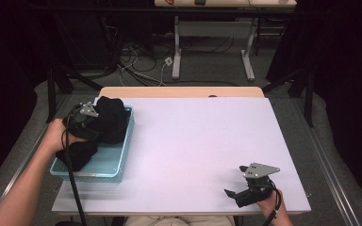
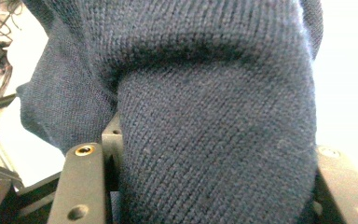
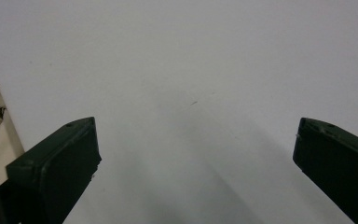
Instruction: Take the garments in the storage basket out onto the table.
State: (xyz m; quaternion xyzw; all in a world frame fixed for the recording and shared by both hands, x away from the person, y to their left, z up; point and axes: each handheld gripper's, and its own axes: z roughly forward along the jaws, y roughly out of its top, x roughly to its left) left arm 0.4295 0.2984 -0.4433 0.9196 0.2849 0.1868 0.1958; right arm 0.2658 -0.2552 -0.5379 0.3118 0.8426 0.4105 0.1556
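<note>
A dark navy knitted garment (image 1: pixel 104 123) lies bunched in a light blue basket (image 1: pixel 122 160) at the left side of the white table (image 1: pixel 193 141), and part of it hangs over the basket's near-left edge. The left gripper (image 1: pixel 92 123) is at the basket, and in the left gripper view its jaws press on a thick fold of the knit (image 2: pixel 214 140) between them. The right gripper (image 1: pixel 235 190) sits near the table's front right corner, jaws spread wide with nothing between them, above bare table.

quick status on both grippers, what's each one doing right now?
Left gripper: closed on the dark knit garment, over the blue basket.
Right gripper: open, holding nothing, jaws spread above the white table.
</note>
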